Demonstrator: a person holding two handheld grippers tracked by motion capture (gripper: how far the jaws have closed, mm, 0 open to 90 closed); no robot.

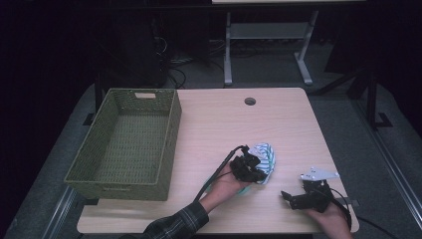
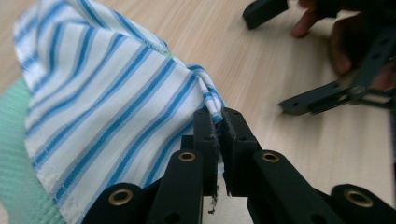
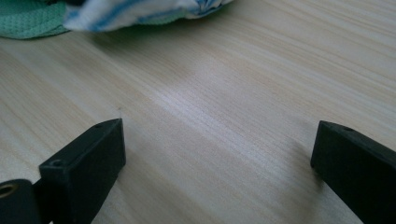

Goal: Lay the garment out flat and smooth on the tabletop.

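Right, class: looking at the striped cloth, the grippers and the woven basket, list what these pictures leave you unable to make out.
- The white, blue-striped cloth: left gripper view, its lower part sits behind the shut left gripper.
- The mint-green mesh cloth beneath: right gripper view, cut off by the top edge.
- The green woven basket: high view, its near wall hides the near floor.
- The right gripper: high view, too small and dark.

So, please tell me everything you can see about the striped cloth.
The striped cloth is white with thin blue stripes, a soft woven fabric with stitched hems. It lies bunched on the wooden table, right of the basket, partly over a green cloth. The left claw is shut on a gathered fold at its edge. The right claw stands open, apart from it.
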